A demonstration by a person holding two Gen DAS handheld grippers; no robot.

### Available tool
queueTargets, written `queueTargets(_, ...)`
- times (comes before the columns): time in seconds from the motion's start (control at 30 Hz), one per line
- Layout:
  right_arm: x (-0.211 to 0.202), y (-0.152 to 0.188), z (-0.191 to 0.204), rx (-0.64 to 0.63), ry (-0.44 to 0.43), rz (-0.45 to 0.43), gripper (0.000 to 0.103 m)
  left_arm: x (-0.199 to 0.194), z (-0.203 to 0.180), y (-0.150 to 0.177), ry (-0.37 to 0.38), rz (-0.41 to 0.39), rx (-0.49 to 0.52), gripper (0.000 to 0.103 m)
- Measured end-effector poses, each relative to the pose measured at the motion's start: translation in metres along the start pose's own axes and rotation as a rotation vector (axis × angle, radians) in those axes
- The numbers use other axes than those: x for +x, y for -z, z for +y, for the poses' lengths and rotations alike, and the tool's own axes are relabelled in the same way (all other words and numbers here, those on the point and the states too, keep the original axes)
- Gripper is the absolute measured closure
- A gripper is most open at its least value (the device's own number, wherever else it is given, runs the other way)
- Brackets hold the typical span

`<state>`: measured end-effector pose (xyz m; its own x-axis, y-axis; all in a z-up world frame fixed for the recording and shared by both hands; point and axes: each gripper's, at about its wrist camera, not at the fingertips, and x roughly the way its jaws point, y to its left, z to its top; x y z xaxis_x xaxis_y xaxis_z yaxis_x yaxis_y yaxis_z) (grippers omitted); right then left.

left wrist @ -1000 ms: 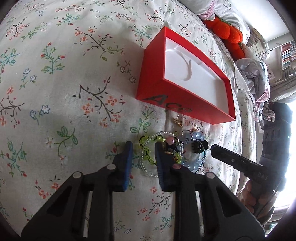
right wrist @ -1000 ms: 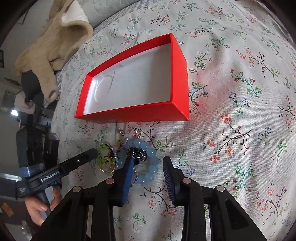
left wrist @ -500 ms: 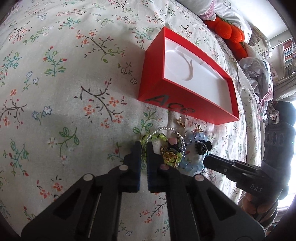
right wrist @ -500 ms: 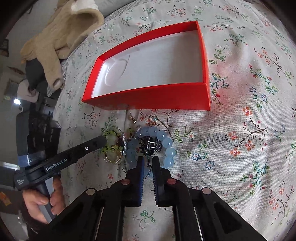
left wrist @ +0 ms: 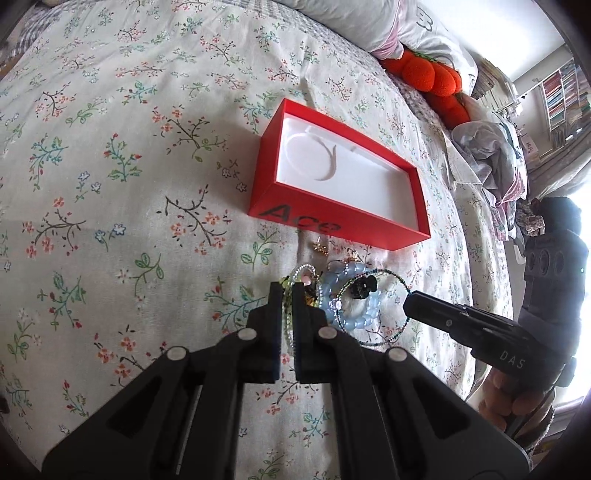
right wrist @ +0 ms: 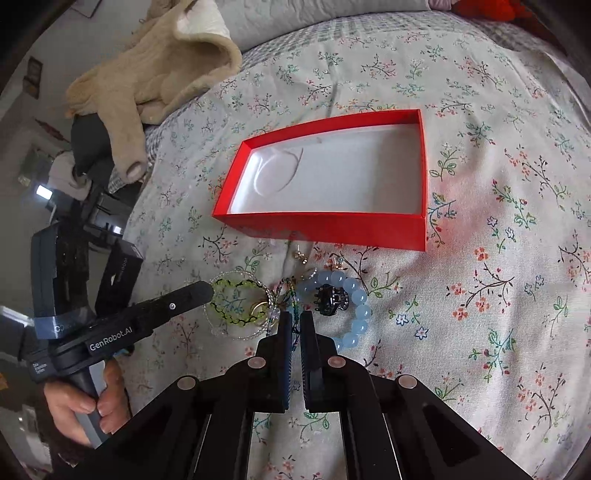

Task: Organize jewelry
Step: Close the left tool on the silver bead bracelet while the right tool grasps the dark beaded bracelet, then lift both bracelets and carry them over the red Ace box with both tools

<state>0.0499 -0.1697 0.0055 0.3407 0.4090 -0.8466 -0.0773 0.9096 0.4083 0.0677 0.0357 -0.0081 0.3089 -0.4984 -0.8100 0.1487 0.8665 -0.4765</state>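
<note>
A pile of jewelry lies on the floral bedspread in front of an open red box (left wrist: 295,210) (right wrist: 332,227) with a white lining. My left gripper (left wrist: 289,291) is shut on the green bead and clear bead bracelets (right wrist: 236,306) and holds them a little up. My right gripper (right wrist: 294,319) is shut on a thin dark beaded strand (left wrist: 384,275), lifted into a loop. A light blue bead bracelet (left wrist: 369,314) (right wrist: 354,291) and a black hair claw (right wrist: 330,299) lie on the bed. Small gold earrings (left wrist: 320,247) (right wrist: 300,255) lie near the box.
A beige sweater (right wrist: 159,62) lies at the bed's far left edge in the right wrist view. Orange plush balls (left wrist: 428,74) and pillows (left wrist: 351,22) sit beyond the box in the left wrist view. Crumpled clothes (left wrist: 487,155) lie at the right edge.
Both grippers have gone from open to shut on jewelry. They have risen and pulled back, lifting the green bracelets and the thin dark strand off the pile.
</note>
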Motion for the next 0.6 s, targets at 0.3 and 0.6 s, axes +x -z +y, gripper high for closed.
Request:
queueTargets(0.3, -0.025, -0.002, -0.003, 0.017, -0.007, -0.065, 0.099, -0.016, -0.021, -0.001, -0.011, -0.063, 0.042, 0.097)
queueTargets(0.6, -0.035, 0.001, -0.01, 0.039, -0.011, -0.077, 0.099, -0.014, -0.004, 0.005, -0.066, -0.035, 0.018, 0.097)
